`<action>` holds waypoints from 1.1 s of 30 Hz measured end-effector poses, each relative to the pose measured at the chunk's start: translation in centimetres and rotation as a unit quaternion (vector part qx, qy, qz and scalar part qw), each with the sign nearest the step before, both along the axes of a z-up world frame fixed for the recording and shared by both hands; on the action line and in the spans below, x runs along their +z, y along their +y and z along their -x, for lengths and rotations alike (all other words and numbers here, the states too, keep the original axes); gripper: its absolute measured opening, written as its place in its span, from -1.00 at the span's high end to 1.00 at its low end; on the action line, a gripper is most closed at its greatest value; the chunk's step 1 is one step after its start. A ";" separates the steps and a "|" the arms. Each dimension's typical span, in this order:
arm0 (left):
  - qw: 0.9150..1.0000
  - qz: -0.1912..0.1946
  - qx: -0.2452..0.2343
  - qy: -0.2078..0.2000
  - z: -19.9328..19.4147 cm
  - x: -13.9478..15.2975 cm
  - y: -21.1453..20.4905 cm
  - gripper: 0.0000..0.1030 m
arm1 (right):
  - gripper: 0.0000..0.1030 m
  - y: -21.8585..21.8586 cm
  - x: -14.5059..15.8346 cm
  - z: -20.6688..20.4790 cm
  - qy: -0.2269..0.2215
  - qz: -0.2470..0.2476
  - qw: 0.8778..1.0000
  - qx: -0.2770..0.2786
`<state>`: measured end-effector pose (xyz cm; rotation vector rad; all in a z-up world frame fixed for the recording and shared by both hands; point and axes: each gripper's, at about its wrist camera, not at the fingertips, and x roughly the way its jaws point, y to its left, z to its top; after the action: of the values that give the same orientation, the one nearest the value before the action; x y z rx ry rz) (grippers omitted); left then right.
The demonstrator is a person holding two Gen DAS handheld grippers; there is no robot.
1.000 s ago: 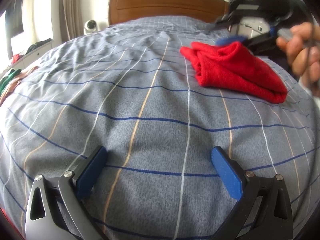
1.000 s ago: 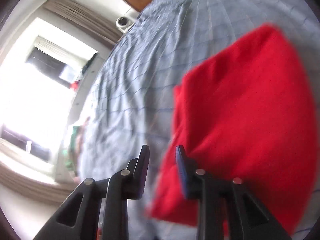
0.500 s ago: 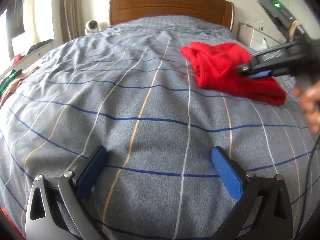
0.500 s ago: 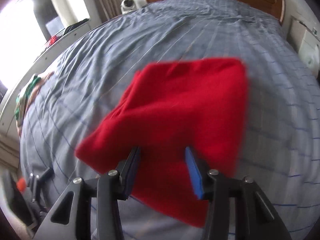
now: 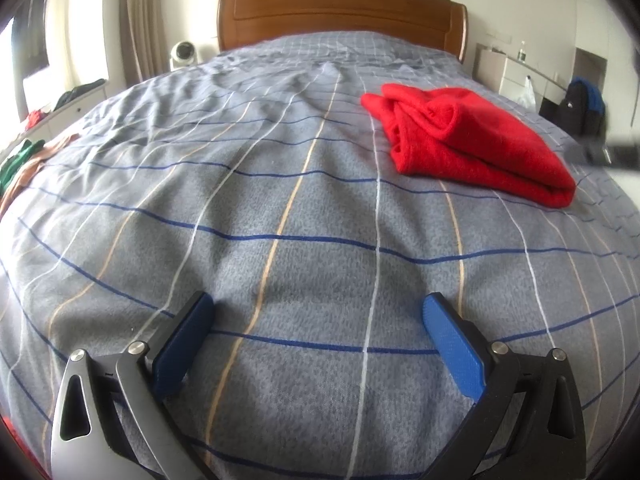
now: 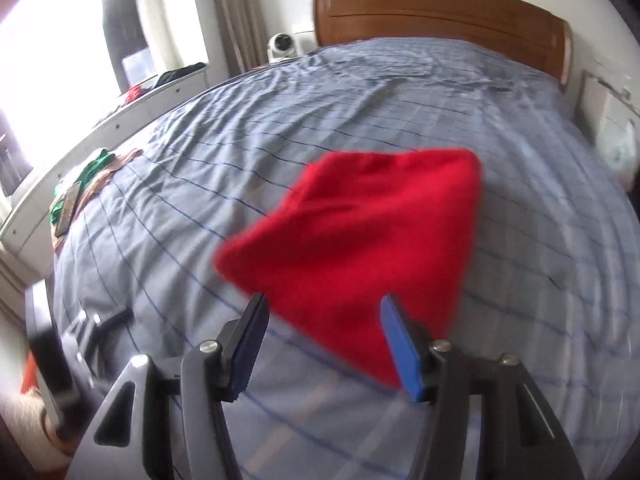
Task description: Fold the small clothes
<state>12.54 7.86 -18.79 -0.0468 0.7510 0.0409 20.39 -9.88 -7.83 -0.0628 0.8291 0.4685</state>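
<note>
Where the left wrist camera looks along its fingers, the left gripper (image 5: 316,320) sits low over the grey plaid bedspread (image 5: 256,184) with its blue-padded jaws spread wide and nothing between them. The red garment (image 5: 472,148) lies folded on the far right part of the bed, well apart from this gripper, with a bunched roll of fabric at its near-headboard end. A wooden headboard (image 5: 340,12) closes the far end, and green and brown clothes (image 5: 20,164) lie at the left edge.

In the right wrist view, which is blurred, the right gripper (image 6: 322,320) hangs just short of the red garment (image 6: 360,248), jaws apart and gripping nothing; whether the pads touch the cloth cannot be told. A white fan (image 6: 282,45) stands beside the headboard (image 6: 440,12).
</note>
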 end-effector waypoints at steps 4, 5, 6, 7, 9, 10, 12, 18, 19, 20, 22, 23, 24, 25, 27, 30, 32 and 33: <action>1.000 -0.001 0.000 -0.001 0.0 0.0 -0.1 -0.99 | -0.13 -2.4 -2.5 1.4 0.026 -0.012 0.999 -0.033; 1.000 -0.001 0.000 -0.001 0.0 0.0 0.0 -0.99 | -0.13 -2.9 -3.0 1.6 0.035 -0.020 0.998 -0.042; 1.000 -0.001 0.001 -0.002 0.1 0.0 -0.1 -0.99 | -0.13 -3.4 -3.5 1.9 0.041 -0.028 0.998 -0.049; 1.000 -0.001 0.001 -0.003 0.1 0.0 -0.1 -0.99 | -0.13 -3.9 -3.9 2.1 0.047 -0.036 0.997 -0.056; 1.000 -0.002 0.001 0.004 0.0 0.1 -0.1 -0.99 | -0.13 -4.5 -4.4 2.4 0.052 -0.045 0.996 -0.063; 1.000 -0.004 0.001 0.016 -0.1 0.3 -0.1 -0.99 | -0.13 -4.7 -4.6 2.5 0.052 -0.047 0.995 -0.064; 0.999 -0.003 -0.003 0.054 -0.7 1.6 -0.3 -0.98 | -0.13 -5.2 -4.6 2.6 0.052 -0.050 0.995 -0.067; 0.988 0.129 -0.083 0.035 -6.4 9.3 -2.3 -0.99 | -0.27 -6.8 -3.3 1.0 0.039 -0.064 0.995 -0.070; 0.985 0.135 -0.102 0.045 -8.4 9.7 -3.3 -0.99 | -0.27 -7.1 -2.8 0.0 0.037 -0.075 0.994 -0.076; 0.983 0.134 -0.116 0.056 -9.9 9.6 -4.1 -0.99 | -0.27 -7.2 -2.4 -0.8 0.037 -0.086 0.992 -0.081; 0.984 0.097 -0.123 0.087 -14.1 8.3 -5.7 -0.98 | -0.30 -7.5 -1.6 -2.8 0.039 -0.118 0.988 -0.090; 0.986 0.072 -0.111 0.097 -15.6 7.5 -6.0 -0.97 | -0.41 -7.5 -1.3 -4.0 0.046 -0.136 0.985 -0.092; 0.989 0.042 -0.094 0.110 -17.1 6.4 -6.1 -0.97 | -0.48 -7.6 -1.2 -5.1 0.055 -0.152 0.982 -0.094; 0.989 0.018 -0.078 0.124 -18.5 5.4 -5.7 -0.97 | -0.48 -7.6 -1.2 -6.6 0.068 -0.168 0.979 -0.098; 0.988 0.023 -0.066 0.140 -20.1 4.1 -4.3 -1.00 | -0.48 -7.5 -1.6 -8.6 0.086 -0.181 0.974 -0.103; 0.982 0.064 -0.068 0.162 -21.2 3.4 -3.2 -1.00 | -0.48 -7.2 -3.0 -11.7 0.119 -0.195 0.968 -0.105; 0.980 0.068 -0.077 0.171 -21.7 3.0 -3.0 -1.00 | -0.48 -7.0 -4.7 -13.8 0.150 -0.211 0.961 -0.102; 0.979 0.070 -0.079 0.174 -22.0 2.9 -3.0 -1.00 | -0.48 -7.0 -5.6 -14.6 0.163 -0.219 0.956 -0.110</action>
<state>34.55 4.86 -15.91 -0.1158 1.1056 -0.1590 35.02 -16.85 -13.39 0.5253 1.0235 0.4490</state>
